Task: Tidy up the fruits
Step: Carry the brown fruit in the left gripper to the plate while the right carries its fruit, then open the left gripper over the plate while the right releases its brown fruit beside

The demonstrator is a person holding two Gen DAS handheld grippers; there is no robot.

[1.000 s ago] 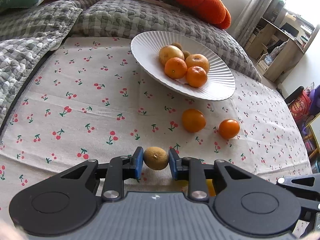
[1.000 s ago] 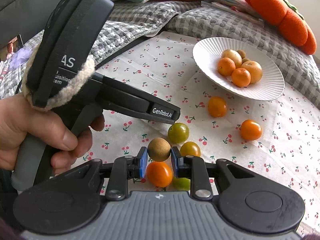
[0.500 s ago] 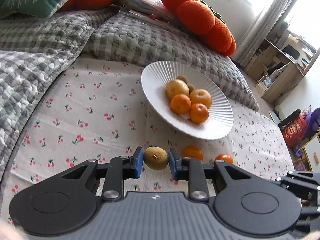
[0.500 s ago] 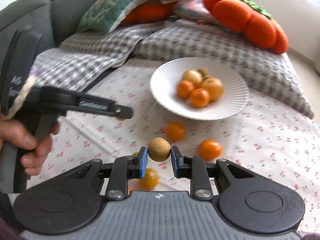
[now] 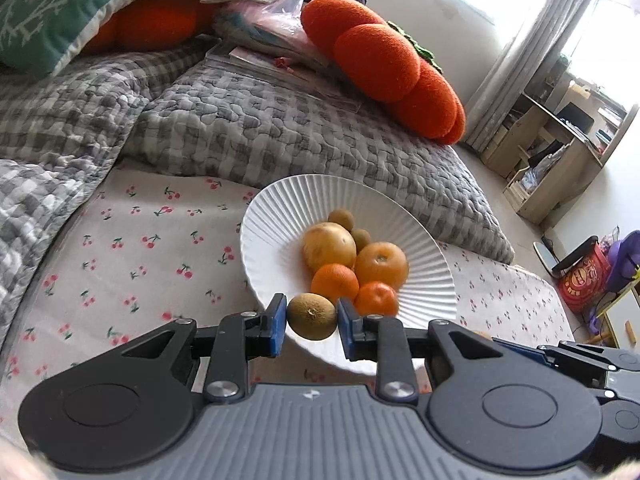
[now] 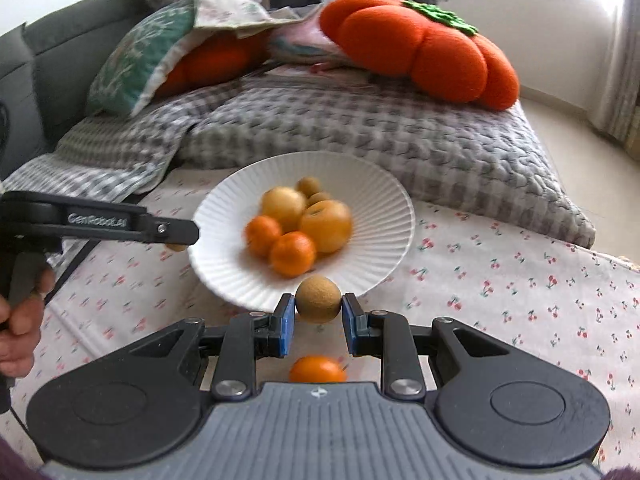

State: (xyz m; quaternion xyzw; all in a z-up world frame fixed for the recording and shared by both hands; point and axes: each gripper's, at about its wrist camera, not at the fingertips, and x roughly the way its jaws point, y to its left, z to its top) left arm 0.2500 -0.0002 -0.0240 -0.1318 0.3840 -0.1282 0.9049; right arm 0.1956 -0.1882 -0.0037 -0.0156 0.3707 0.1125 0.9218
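Both claws are up over the near edge of the white ribbed plate (image 5: 276, 216) now, each with a small brown fruit clamped between its blue pads. The left claw (image 5: 312, 320) grips an oval, greenish-brown kiwi (image 5: 312, 317), pads pressed to either side, hanging just at the plate's near rim. The right claw (image 6: 318, 316) is closed on a rounder, tan, speckled fruit (image 6: 318, 299), also right at the near rim of the plate (image 6: 384, 184). From the right-hand camera you can see the left claw (image 6: 182, 240) coming in from the side, its tip over the plate's left edge, a person's hand (image 6: 20, 332) wrapped around its handle. On the plate sits a tight heap: a pale yellow fruit (image 5: 329, 245), a golden one beside it (image 5: 381, 265), two tangerines (image 5: 335, 283) in front and two small brown fruits (image 5: 341, 219) tucked behind. One orange fruit (image 6: 318, 369) lies on the cherry-print cloth (image 5: 132, 256) below the right claw, just short of the plate. The cloth is spread over a bed with a grey checked quilt (image 5: 256, 132), and a big orange pumpkin-shaped cushion (image 5: 384, 60) rests at the back beside a green pillow (image 5: 52, 12).
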